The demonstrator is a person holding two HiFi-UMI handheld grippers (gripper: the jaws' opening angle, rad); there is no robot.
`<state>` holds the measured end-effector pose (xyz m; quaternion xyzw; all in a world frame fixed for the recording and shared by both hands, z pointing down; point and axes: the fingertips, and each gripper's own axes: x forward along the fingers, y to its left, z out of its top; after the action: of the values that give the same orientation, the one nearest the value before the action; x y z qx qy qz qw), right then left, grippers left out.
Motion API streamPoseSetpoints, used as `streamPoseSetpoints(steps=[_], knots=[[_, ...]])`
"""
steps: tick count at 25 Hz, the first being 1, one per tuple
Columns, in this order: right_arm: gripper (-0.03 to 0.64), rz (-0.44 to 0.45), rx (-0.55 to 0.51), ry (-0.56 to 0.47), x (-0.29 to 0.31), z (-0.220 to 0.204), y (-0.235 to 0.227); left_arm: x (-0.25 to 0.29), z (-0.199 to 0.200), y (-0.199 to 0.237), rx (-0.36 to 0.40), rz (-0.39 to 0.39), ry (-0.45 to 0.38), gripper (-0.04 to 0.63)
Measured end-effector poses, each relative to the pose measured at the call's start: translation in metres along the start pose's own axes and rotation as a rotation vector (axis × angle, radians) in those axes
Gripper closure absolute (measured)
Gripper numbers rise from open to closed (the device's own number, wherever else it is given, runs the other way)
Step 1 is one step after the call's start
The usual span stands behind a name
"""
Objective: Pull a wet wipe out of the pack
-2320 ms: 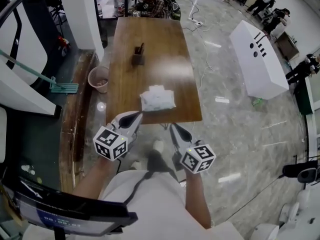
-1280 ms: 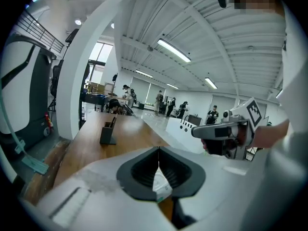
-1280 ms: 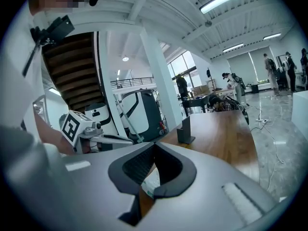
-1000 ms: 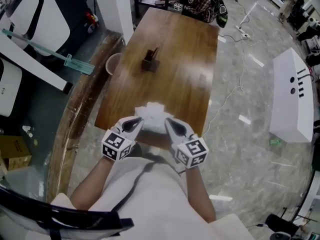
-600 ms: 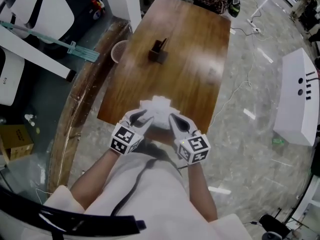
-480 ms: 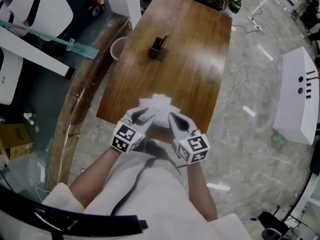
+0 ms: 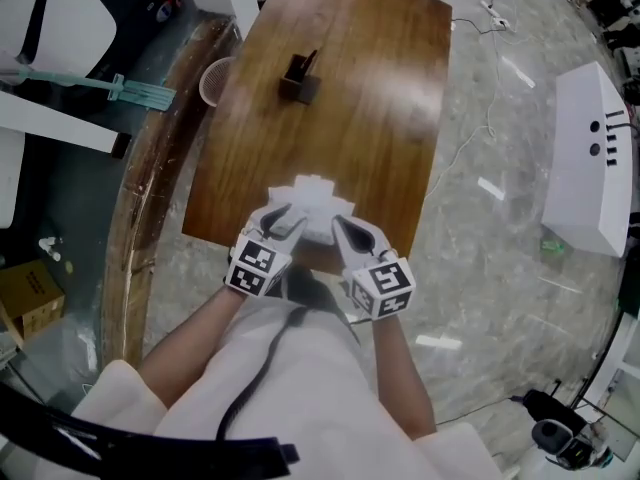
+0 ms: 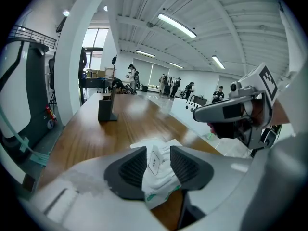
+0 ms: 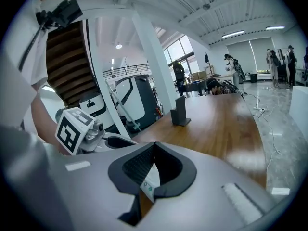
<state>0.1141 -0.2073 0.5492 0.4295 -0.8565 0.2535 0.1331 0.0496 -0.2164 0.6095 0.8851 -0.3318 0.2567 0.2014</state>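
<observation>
Now down at the wet wipe pack (image 7: 315, 206) with both grippers, at the near edge of the wooden table (image 7: 350, 98).
Opening the left gripper (image 7: 284, 219) astride the pack, pads not pressing on it; right gripper (image 7: 343, 231) clenched tip to tip just beside, with only a sliver of pack seen through its slit and nothing clearly grasped. Looks white, crumpled and soft-sided, with green print and a small oval flap label (image 8: 154, 160) on top. Probably handles light, limp and a little slick, so calls for pinning the body down and pinching at the flap. Farther off, shows a dark holder (image 7: 299, 78) mid-table.
</observation>
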Motion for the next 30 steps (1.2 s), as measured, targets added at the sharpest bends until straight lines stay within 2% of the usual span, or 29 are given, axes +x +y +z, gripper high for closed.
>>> streamPoseSetpoints(steps=[4, 7, 11, 13, 15, 20, 24, 30], knots=[[0.611, -0.016, 0.004, 0.010, 0.004, -0.003, -0.001, 0.002, 0.004, 0.000, 0.002, -0.020, -0.020, 0.457], [0.609, -0.024, 0.007, 0.015, 0.007, -0.004, 0.000, 0.002, 0.002, 0.000, 0.013, -0.027, -0.005, 0.492], [0.611, -0.032, 0.016, 0.023, 0.012, -0.007, 0.001, 0.005, 0.000, 0.001, 0.028, -0.033, 0.010, 0.505], [0.611, -0.033, 0.018, 0.031, 0.015, -0.009, 0.001, 0.004, 0.001, 0.003, 0.029, -0.026, 0.010, 0.548], [0.610, -0.034, 0.017, 0.034, 0.017, -0.010, 0.002, 0.002, 0.002, 0.007, 0.001, -0.015, 0.003, 0.581], [0.611, -0.046, 0.012, 0.058, 0.021, -0.017, -0.002, -0.002, -0.005, 0.019, -0.095, 0.010, -0.002, 0.586], [0.609, -0.070, -0.020, 0.122, 0.027, -0.033, -0.009, -0.003, -0.018, 0.033, -0.165, 0.037, 0.021, 0.588], [0.606, -0.064, -0.084, 0.211, 0.040, -0.051, 0.000, -0.005, -0.030, 0.038, -0.207, 0.023, 0.039, 0.588]])
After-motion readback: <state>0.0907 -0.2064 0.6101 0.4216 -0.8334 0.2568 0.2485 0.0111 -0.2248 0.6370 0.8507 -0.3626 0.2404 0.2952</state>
